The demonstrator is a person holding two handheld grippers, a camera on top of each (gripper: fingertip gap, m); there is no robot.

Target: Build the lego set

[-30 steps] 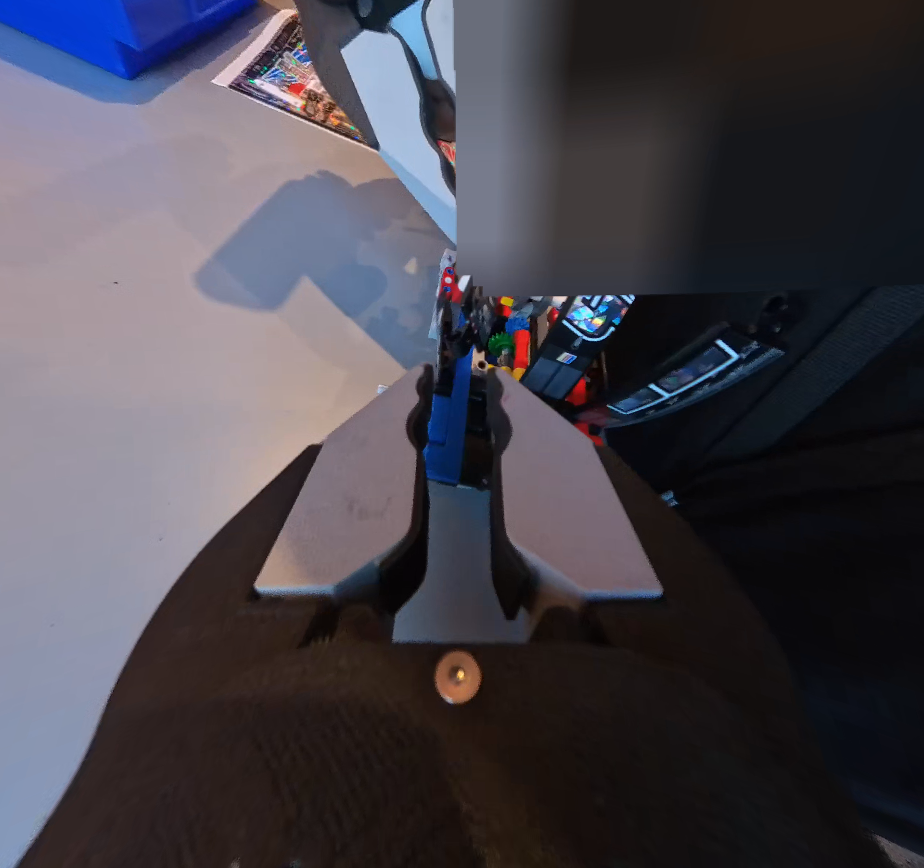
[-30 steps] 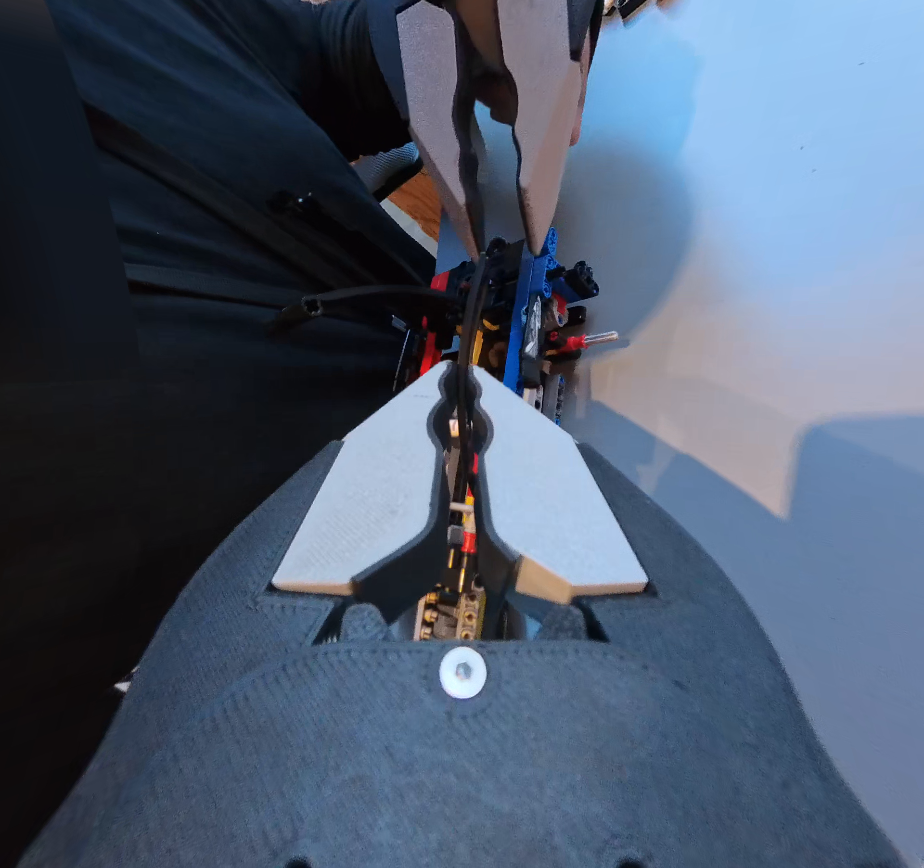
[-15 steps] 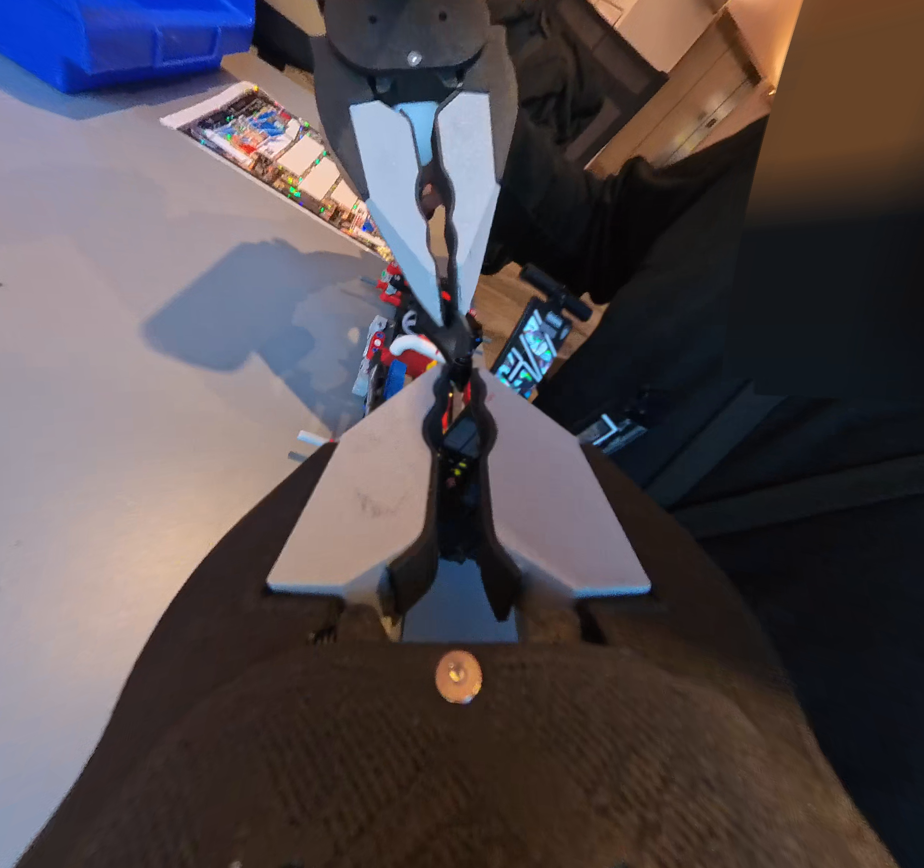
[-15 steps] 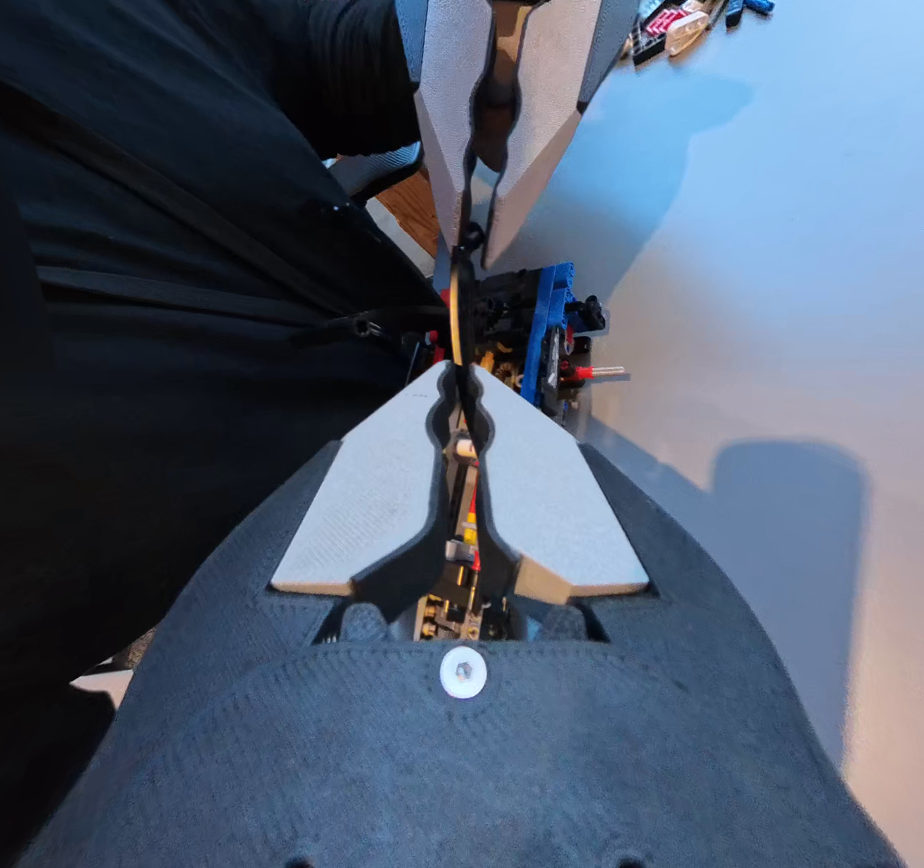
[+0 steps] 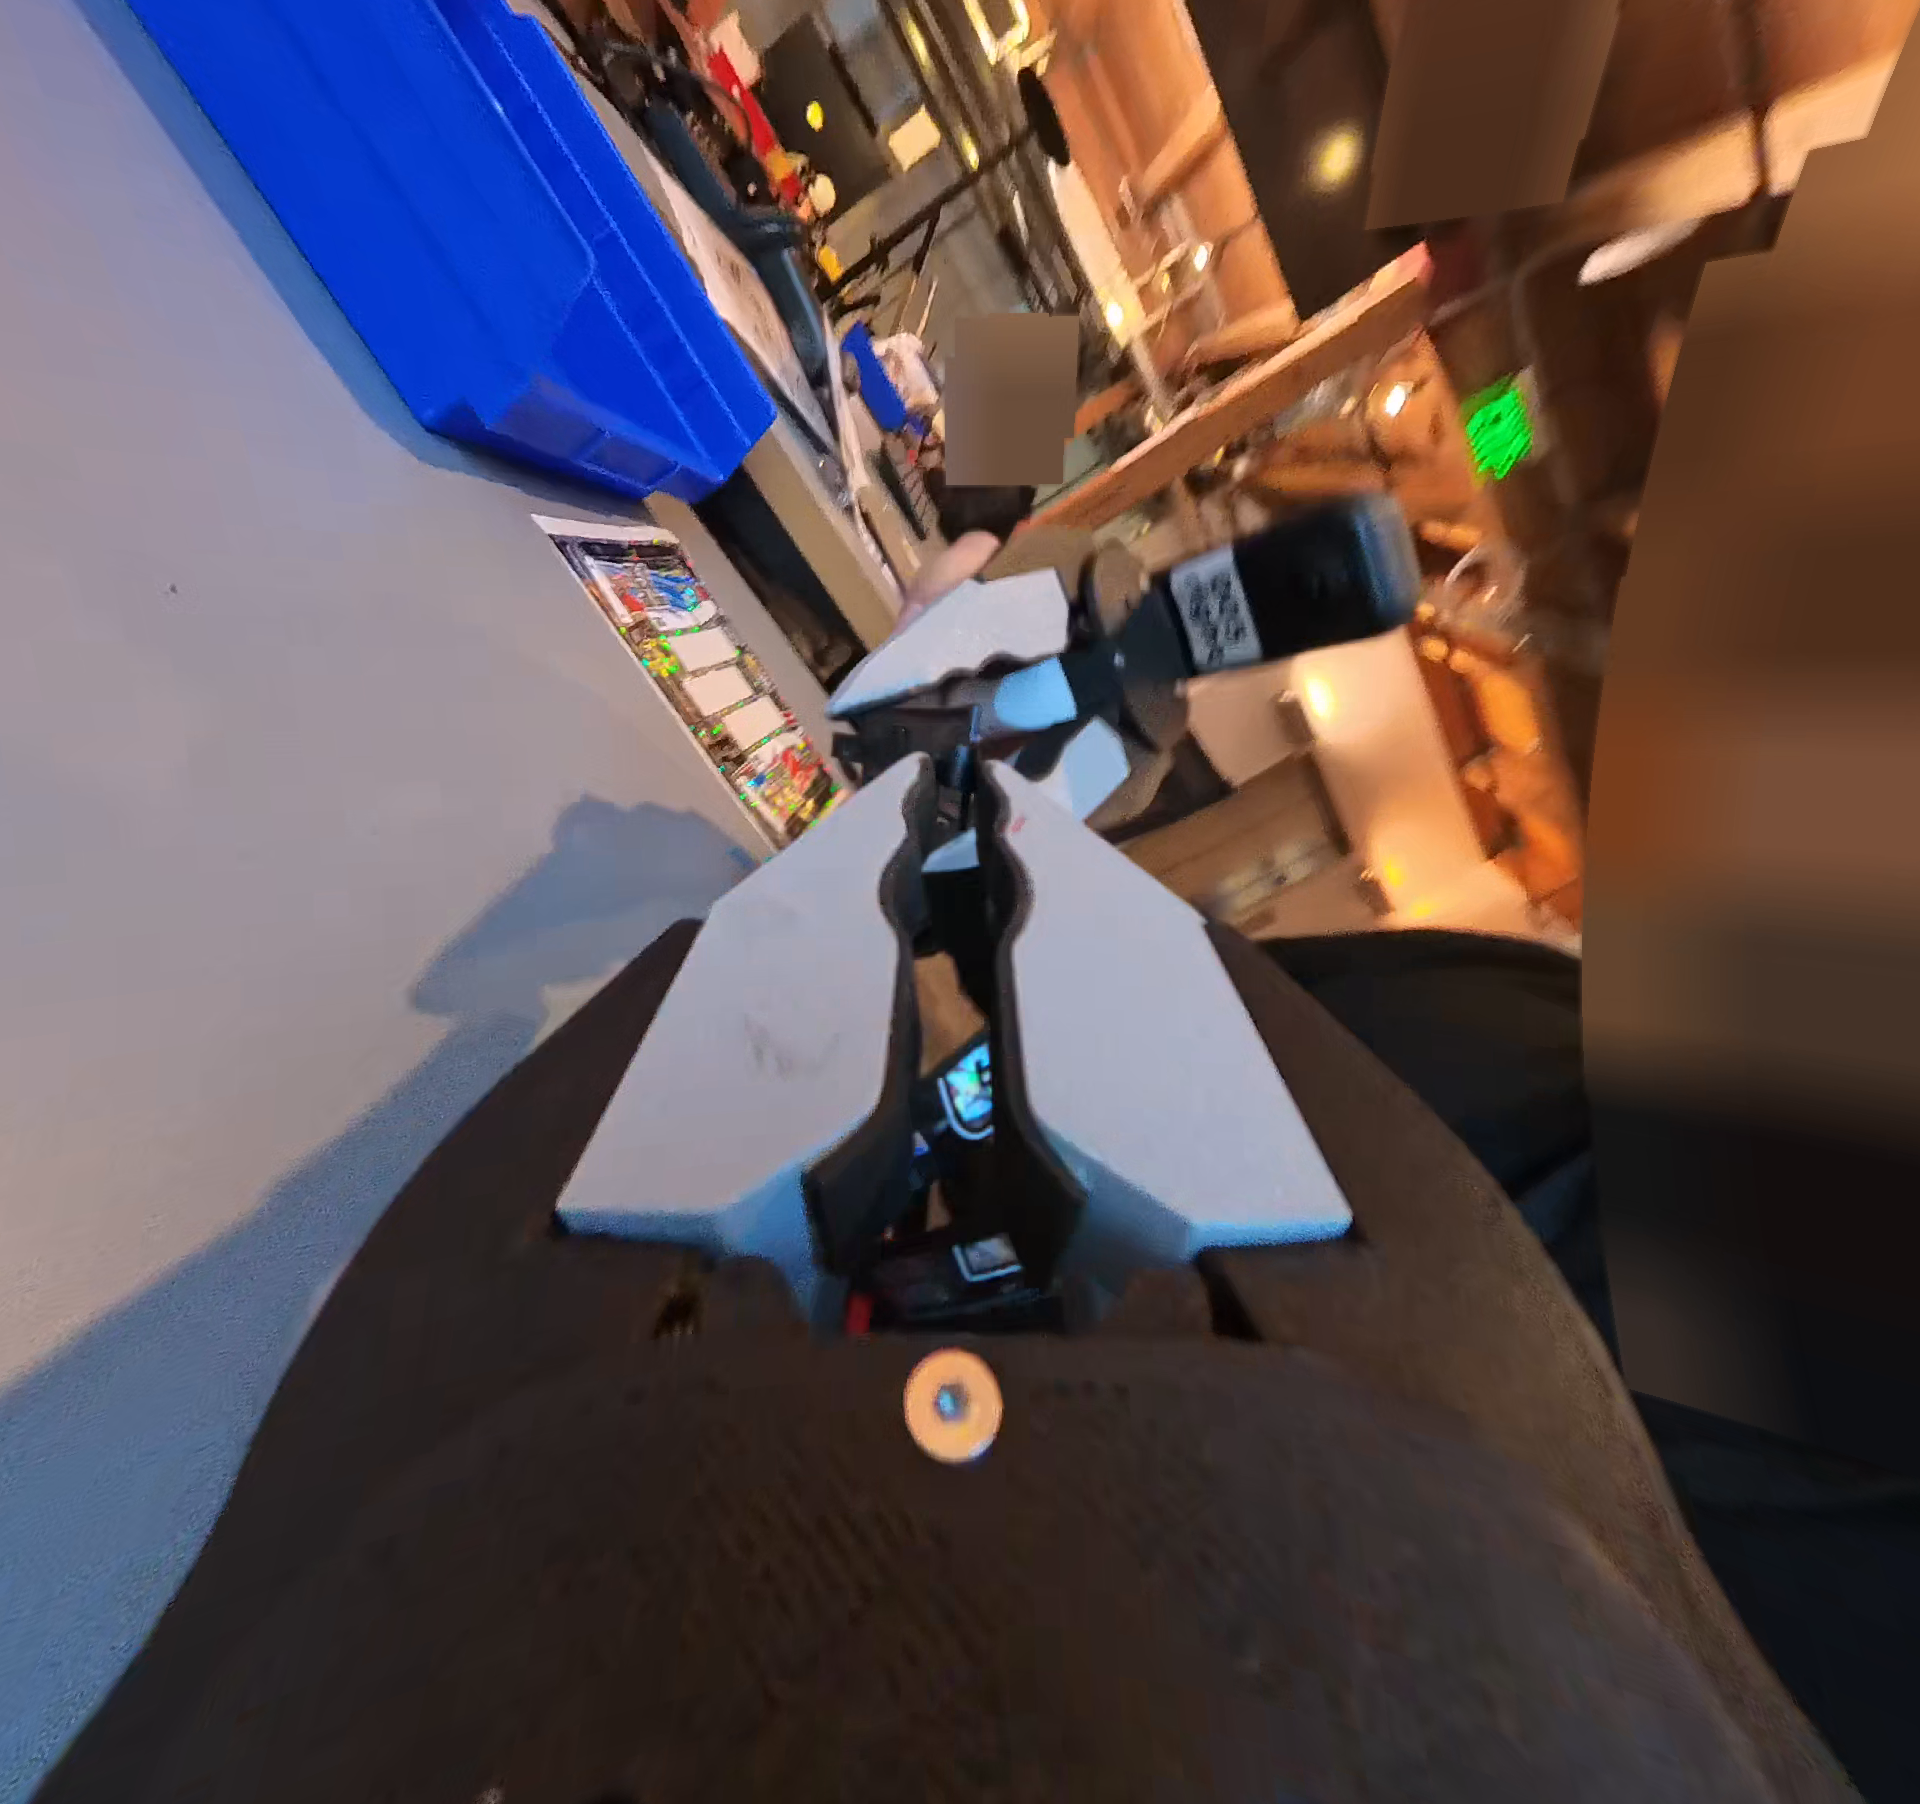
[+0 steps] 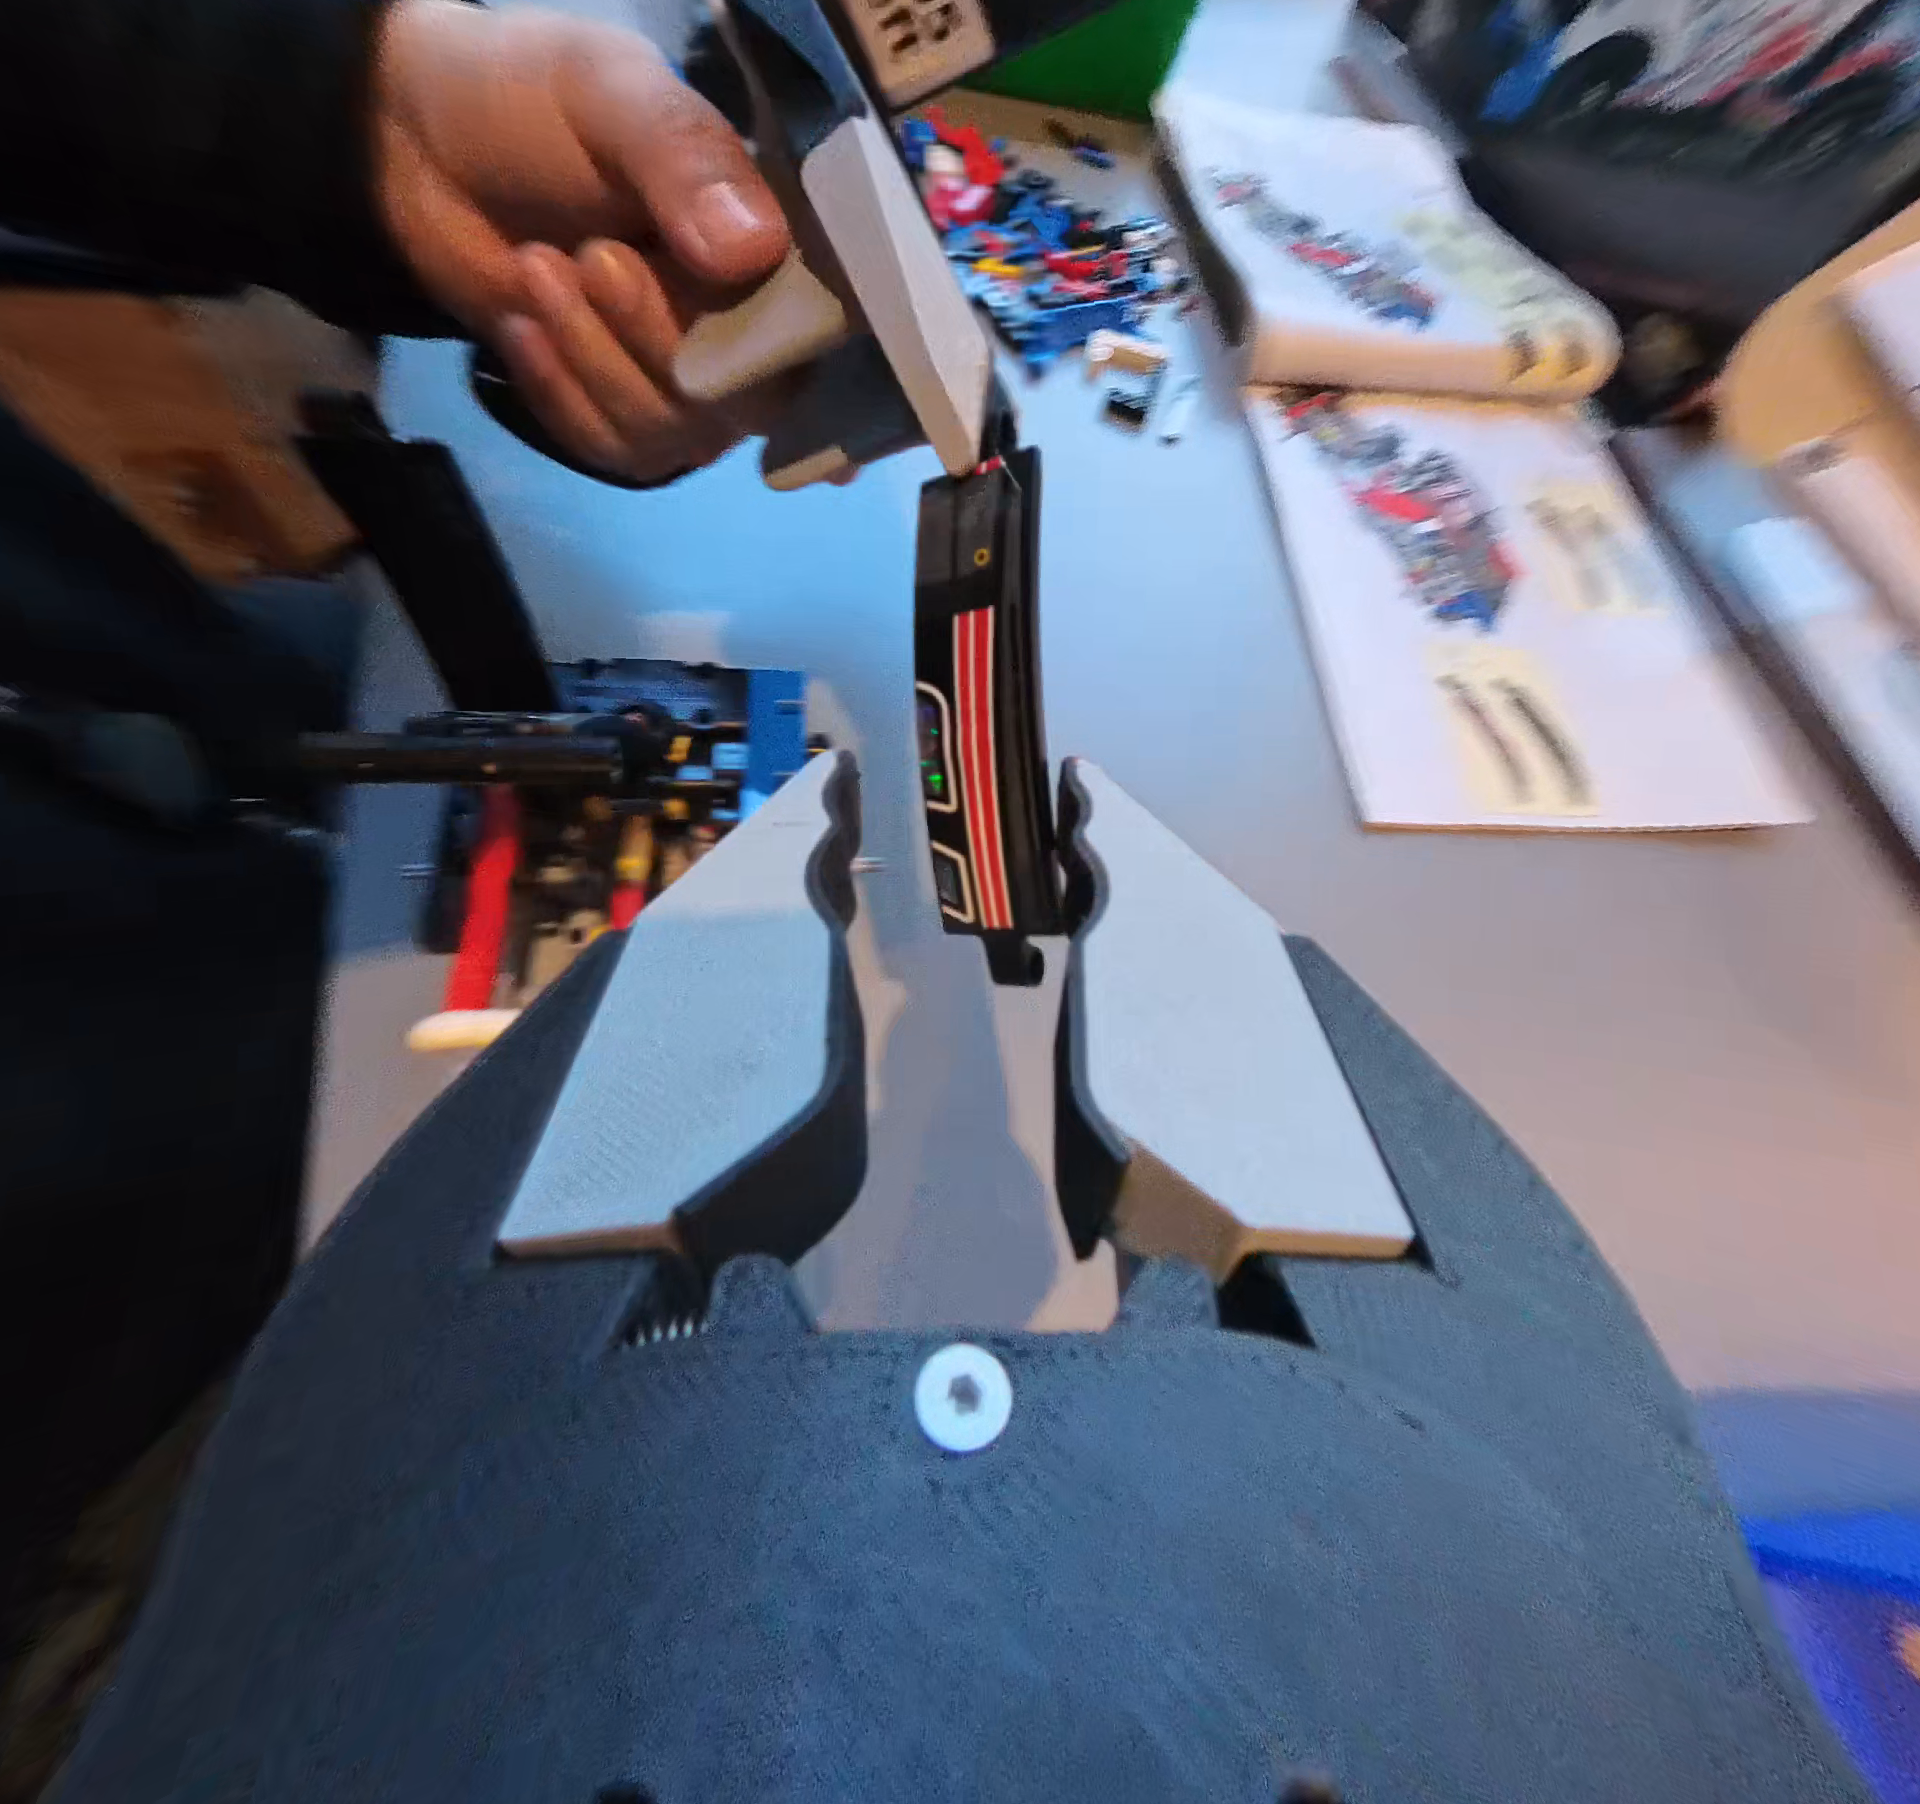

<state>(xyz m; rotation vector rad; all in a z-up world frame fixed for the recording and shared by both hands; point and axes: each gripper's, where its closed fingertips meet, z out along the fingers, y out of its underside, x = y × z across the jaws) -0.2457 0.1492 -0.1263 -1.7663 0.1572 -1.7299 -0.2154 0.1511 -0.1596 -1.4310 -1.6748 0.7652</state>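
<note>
A long black curved Lego panel (image 6: 977, 715) with red and white stripes hangs upright above the grey table (image 6: 1195, 663). My left gripper (image 6: 977, 461) is shut on its top end; in the left wrist view (image 5: 961, 778) only the panel's thin black edge (image 5: 975, 824) shows between the closed tips. My right gripper (image 6: 956, 819) is open. The panel's lower end stands between its fingers, close against the right pad (image 6: 1075, 850) and clear of the left one. The right gripper (image 5: 914, 705) also shows just beyond my left tips. The part-built Lego model (image 6: 582, 798) lies to the left.
A pile of loose Lego pieces (image 6: 1039, 248) lies farther back. Instruction sheets and a booklet (image 6: 1455, 611) lie to the right. A blue bin (image 5: 416, 196) and a printed sheet (image 5: 717, 674) sit at the table's far edge. A person's hand (image 6: 561, 227) holds the left gripper. Tip to tip, the grippers are about 5 cm apart.
The right gripper opened and let go of the black panel. The left gripper, shut on the panel's end, lifted it up away from the model. Both views swung.
</note>
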